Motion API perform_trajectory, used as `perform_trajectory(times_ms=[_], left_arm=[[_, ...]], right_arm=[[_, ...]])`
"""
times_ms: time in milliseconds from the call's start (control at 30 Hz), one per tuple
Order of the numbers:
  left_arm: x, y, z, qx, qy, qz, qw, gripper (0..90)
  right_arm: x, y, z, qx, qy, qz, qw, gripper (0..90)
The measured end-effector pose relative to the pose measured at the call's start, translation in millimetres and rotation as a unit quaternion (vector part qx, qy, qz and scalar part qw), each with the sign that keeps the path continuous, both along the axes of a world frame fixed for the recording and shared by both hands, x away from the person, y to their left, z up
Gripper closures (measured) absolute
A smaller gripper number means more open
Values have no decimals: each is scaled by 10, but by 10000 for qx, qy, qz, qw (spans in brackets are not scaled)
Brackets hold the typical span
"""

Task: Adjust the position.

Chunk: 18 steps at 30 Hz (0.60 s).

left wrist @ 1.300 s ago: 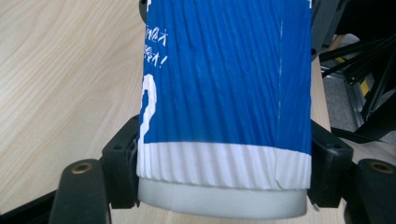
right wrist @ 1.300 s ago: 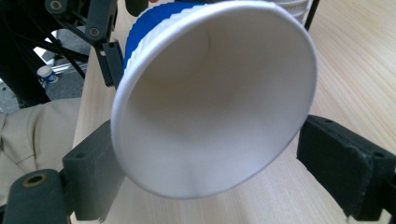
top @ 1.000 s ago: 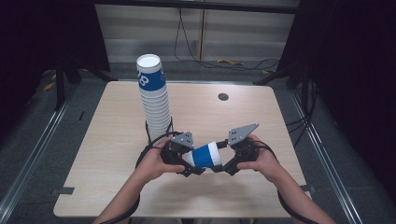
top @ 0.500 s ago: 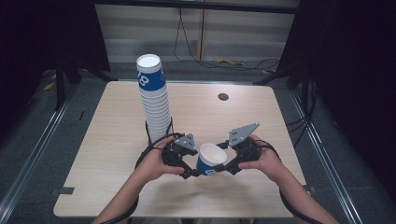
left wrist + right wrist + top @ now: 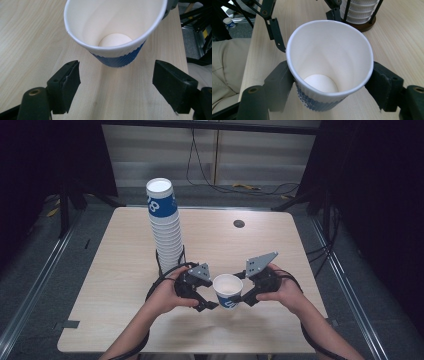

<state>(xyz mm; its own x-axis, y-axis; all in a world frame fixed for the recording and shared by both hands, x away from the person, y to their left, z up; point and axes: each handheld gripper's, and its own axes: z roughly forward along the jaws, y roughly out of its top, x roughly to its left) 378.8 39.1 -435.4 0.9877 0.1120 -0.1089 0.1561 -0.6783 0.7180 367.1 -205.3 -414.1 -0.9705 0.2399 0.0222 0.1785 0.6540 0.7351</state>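
Handoff just happened, basically. A second back the cup was lying tipped between both grippers with my left gripper pinching it; now it's mouth-up and sitting in the right gripper alone. The right jaws have just been closing and now they're clamped on the cup's ribbed blue wall, one pad on each side, which the right gripper view shows nicely. The left jaws have just been opening, then eased in a touch, and in the left gripper view they stand well apart with the cup ahead of them and nothing touching the pads.

So the cup is held just above the table, near the front edge between my two hands, empty inside. The tall stack of cups is back at the left in its holder, well apart from it.

My read: one cup is now separated and fully in the right hand's control, so the left is free to go back for another. Only worry is squeezing thin paper too hard and denting it.
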Motion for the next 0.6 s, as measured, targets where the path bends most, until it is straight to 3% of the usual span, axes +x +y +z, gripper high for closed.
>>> perform_trajectory(times_ms=[367, 600], left_arm=[[-14, 31, -49, 39, 10, 69, 10000, 216], [-19, 72, -52, 40, -27, 143, 9999, 215]], right_arm=[[-27, 12, -148, -272, -191, -92, 9994, 248], [-37, -27, -246, -140, -243, -265, 9993, 225]])
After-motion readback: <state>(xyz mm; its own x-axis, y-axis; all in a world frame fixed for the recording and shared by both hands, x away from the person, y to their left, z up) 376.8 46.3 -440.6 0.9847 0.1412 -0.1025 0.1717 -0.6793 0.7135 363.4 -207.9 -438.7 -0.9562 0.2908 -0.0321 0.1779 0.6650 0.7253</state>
